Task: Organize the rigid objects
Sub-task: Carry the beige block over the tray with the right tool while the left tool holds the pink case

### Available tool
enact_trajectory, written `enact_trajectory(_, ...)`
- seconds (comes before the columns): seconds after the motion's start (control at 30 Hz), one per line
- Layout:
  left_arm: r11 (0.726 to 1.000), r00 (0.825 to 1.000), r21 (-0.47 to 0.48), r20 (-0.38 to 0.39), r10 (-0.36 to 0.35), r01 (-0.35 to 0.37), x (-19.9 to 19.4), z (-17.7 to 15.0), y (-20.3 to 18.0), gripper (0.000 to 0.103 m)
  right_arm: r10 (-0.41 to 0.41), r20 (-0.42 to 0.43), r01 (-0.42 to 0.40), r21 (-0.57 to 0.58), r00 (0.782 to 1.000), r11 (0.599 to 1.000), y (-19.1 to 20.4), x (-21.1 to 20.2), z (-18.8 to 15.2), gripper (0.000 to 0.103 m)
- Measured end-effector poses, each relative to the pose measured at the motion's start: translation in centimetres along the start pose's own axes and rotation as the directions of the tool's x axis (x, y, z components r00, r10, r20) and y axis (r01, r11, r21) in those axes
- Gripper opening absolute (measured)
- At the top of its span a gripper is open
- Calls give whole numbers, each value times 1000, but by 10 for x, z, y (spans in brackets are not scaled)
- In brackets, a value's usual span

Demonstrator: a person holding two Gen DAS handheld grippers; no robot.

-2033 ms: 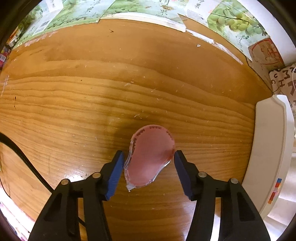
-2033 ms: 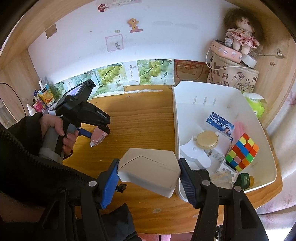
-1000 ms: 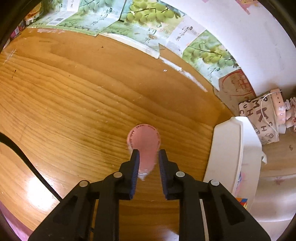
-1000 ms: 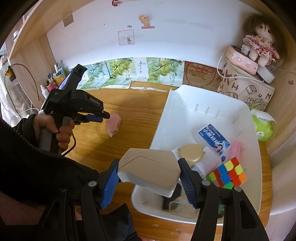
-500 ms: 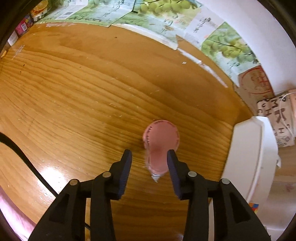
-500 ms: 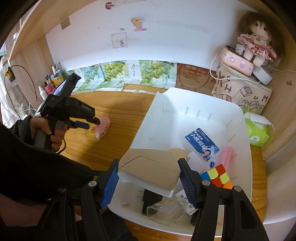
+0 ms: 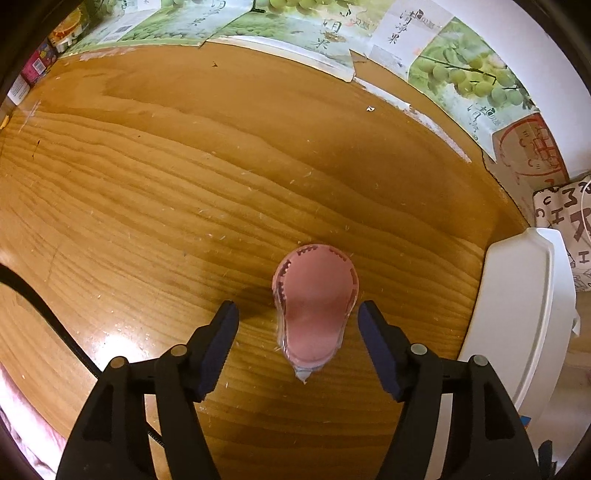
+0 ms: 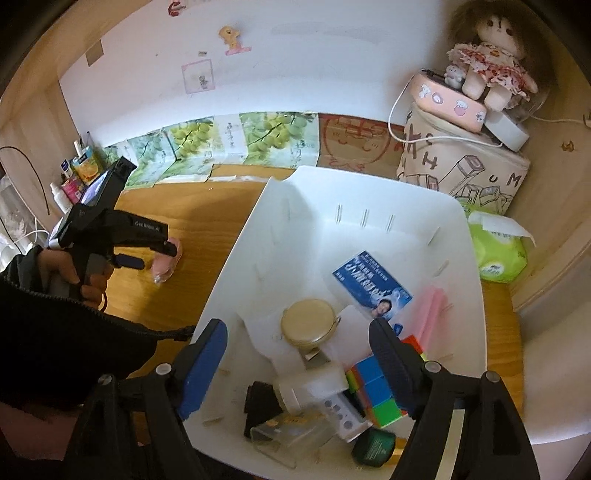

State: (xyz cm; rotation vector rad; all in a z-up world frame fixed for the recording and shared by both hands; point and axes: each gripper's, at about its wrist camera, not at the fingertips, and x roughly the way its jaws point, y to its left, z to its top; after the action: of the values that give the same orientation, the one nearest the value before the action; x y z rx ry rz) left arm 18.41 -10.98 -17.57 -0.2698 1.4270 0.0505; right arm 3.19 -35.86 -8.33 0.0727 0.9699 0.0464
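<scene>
1. A moment ago my left tool (image 7: 297, 325) was pinching the pink packet (image 7: 316, 310). Now its jaws are opening, and the packet lies between them on the bench (image 7: 184, 184), with a gap on each side and no pad pressing it.
2. A moment ago my right tool (image 8: 299, 360) held a beige box over the white bin (image 8: 369, 206). Now the box is gone from between the jaws. They are opening, with nothing in them.
3. In the right view my left hand (image 8: 70, 271) holds its tool down over the pink packet, which lies well to the left of the bin.
4. The bin's near end is crowded: a round tan lid (image 8: 307, 325), a blue card (image 8: 371, 290), a colour cube (image 8: 375, 391), a pink strip (image 8: 430, 314) and a green cap (image 8: 373, 446) sit close together.
5. The bin's far end is bare white floor, with room to put things.
6. In the left view the bin's rim stands at the right edge of the bench, near the packet but not touching it.
7. The bench to the left of the packet and beyond it is wide and bare up to the grape pictures (image 7: 314, 33) along the wall.
</scene>
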Motion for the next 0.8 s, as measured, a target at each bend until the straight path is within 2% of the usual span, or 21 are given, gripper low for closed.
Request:
enact_trajectory(0.43,997,997,40,18,72,-72,13,11,-15,69,34,-12,-34,-24,999,999,-4,14,9,80)
enact_trajectory(0.63,993,995,64,31,93,-95,15,16,-26,54,45,-17,-45,-22,999,999,-5,16,9,80)
enact_trajectory(0.8,994,996,62,31,88,-89,17,19,-28,54,50,-18,-50,-22,999,998,-5,16,8,80)
